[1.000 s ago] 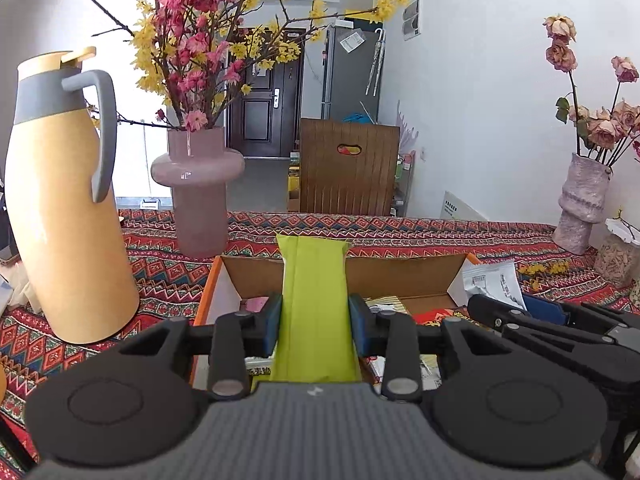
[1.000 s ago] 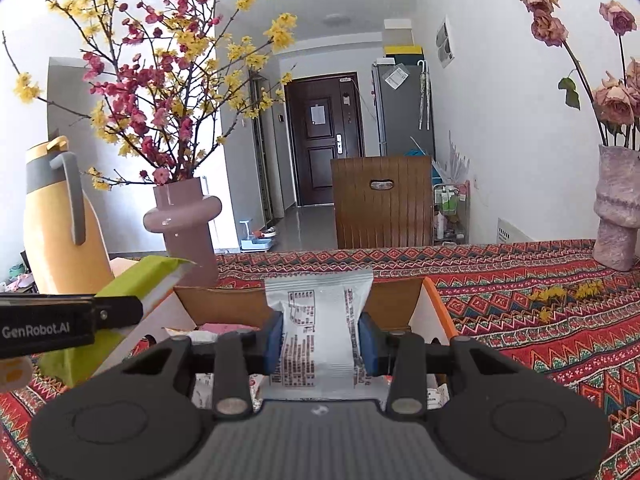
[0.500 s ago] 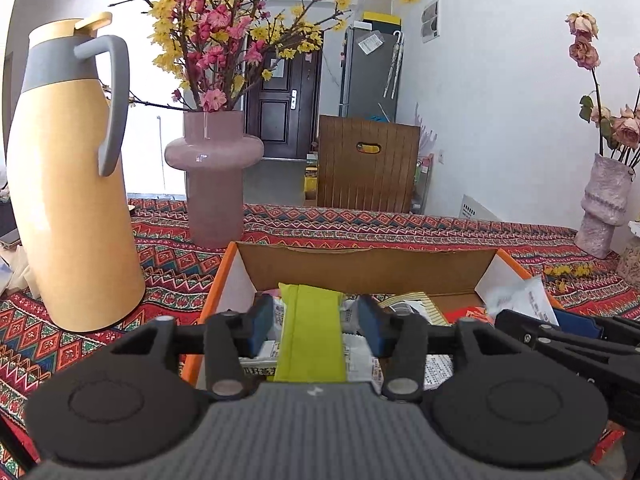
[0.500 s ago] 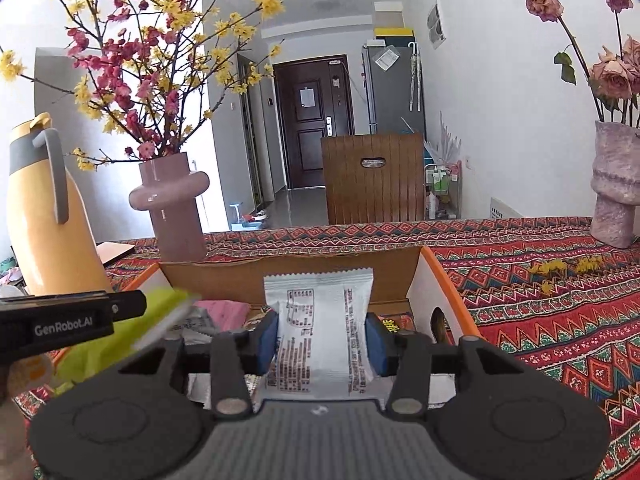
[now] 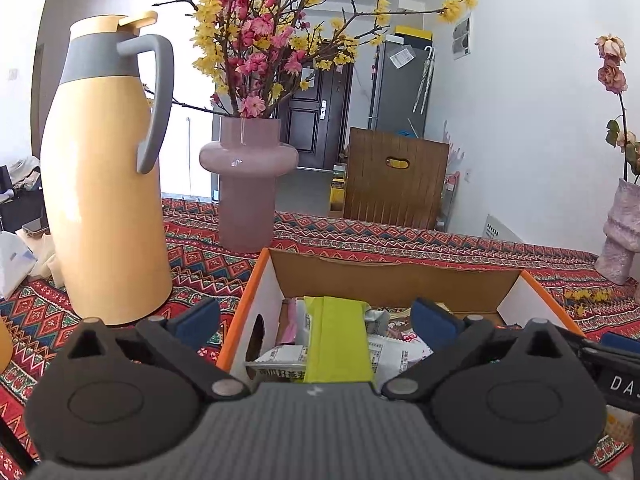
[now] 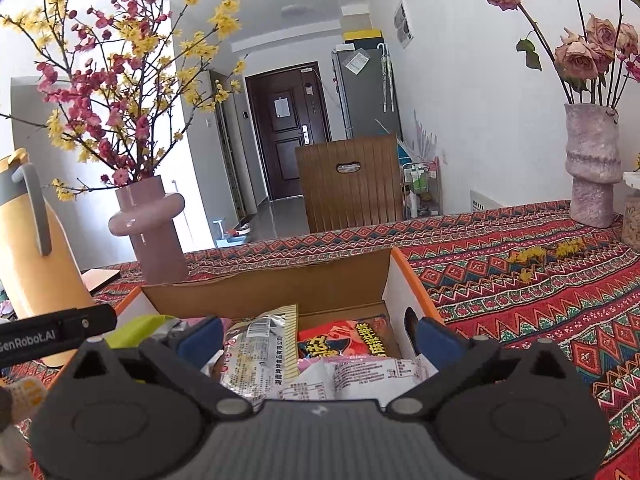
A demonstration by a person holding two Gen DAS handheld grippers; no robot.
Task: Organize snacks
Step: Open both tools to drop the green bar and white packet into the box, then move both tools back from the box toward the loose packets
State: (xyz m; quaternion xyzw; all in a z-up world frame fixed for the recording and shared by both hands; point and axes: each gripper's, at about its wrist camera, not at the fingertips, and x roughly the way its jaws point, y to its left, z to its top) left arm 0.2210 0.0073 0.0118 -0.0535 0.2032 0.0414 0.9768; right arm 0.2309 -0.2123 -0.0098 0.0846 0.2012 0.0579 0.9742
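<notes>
From the left wrist camera, the left gripper (image 5: 316, 316) stands with its blue-padded fingers (image 5: 198, 316) spread wide, having just been opening. The lime-green snack packet (image 5: 336, 340) lies between them, touched by neither pad, on other wrappers inside the cardboard box (image 5: 396, 280). The left pad sits outside the box's orange-edged wall, at nine o'clock from the packet; the right pad is over the box, at three o'clock. A yellow thermos jug (image 5: 106, 184) stands at ten o'clock, a pink vase (image 5: 248, 184) at eleven — both on the patterned tablecloth (image 5: 440, 244).

From the right wrist camera, the right gripper (image 6: 318, 338) has also just been opening (fingers far apart). The white snack packet (image 6: 360, 376) lies flat in the box between the pads, apart from both, beside a silver wrapper (image 6: 260, 352) and a red packet (image 6: 344, 340) at twelve o'clock.
</notes>
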